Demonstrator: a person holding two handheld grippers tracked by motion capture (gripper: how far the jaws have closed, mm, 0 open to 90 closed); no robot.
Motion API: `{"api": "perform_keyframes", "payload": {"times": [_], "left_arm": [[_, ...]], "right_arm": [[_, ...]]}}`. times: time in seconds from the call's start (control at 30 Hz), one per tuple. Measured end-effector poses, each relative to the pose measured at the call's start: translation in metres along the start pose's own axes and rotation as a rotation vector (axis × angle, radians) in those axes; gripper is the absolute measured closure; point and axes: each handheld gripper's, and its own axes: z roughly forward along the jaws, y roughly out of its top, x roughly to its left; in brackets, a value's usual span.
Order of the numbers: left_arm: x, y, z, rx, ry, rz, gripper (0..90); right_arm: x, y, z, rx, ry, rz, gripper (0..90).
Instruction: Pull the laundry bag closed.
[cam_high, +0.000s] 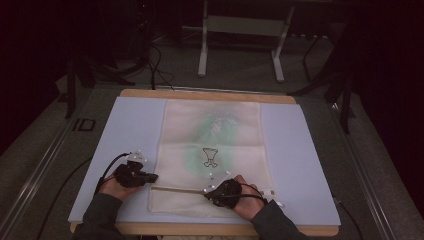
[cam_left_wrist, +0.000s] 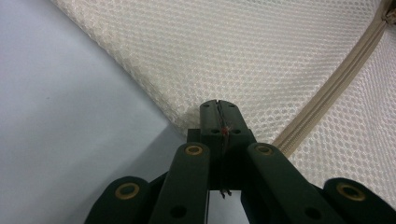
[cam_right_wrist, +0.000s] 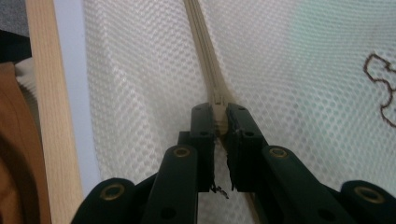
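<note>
A cream mesh bag (cam_high: 212, 145) lies flat on a pale blue mat (cam_high: 130, 130), with something green faintly showing through it and a small brown outline figure (cam_high: 210, 157) on it. A beige zipper (cam_high: 177, 189) runs across its near end. My left gripper (cam_high: 152, 177) sits at the bag's left edge beside the zipper's end. Its jaws are shut on the mesh edge (cam_left_wrist: 218, 109). My right gripper (cam_high: 207, 192) rests on the zipper line, shut on the beige zipper pull (cam_right_wrist: 219, 116), and the zipper tape (cam_right_wrist: 201, 42) runs on ahead of it.
The mat lies on a wooden table whose edge (cam_high: 207, 95) shows at the far side and beside the bag (cam_right_wrist: 44, 116). Beyond the table stand a white metal frame (cam_high: 202, 55) and dark stands, with cables (cam_high: 155, 65) on the floor.
</note>
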Motion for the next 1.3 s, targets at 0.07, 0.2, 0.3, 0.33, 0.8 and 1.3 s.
{"api": "perform_keyframes", "payload": {"times": [0.07, 0.2, 0.3, 0.33, 0.8, 1.3], "left_arm": [[0.0, 0.0, 0.0, 0.0, 0.001, 0.0, 90.0], [0.0, 0.0, 0.0, 0.0, 0.0, 0.0, 90.0], [0.0, 0.0, 0.0, 0.0, 0.0, 0.0, 90.0], [0.0, 0.0, 0.0, 0.0, 0.0, 0.0, 90.0], [0.0, 0.0, 0.0, 0.0, 0.001, 0.0, 90.0], [0.0, 0.0, 0.0, -0.001, 0.0, 0.001, 90.0]], "right_arm": [[-0.001, -0.002, -0.002, 0.001, -0.003, 0.0, 82.4], [-0.002, -0.006, -0.004, 0.0, -0.006, 0.01, 82.4], [-0.002, -0.007, -0.005, -0.003, -0.005, 0.013, 82.4], [-0.002, -0.007, -0.006, -0.003, -0.006, 0.012, 82.4], [-0.006, -0.017, -0.012, 0.002, -0.017, 0.028, 82.4], [-0.008, -0.026, -0.018, 0.004, -0.018, 0.048, 82.4]]}}
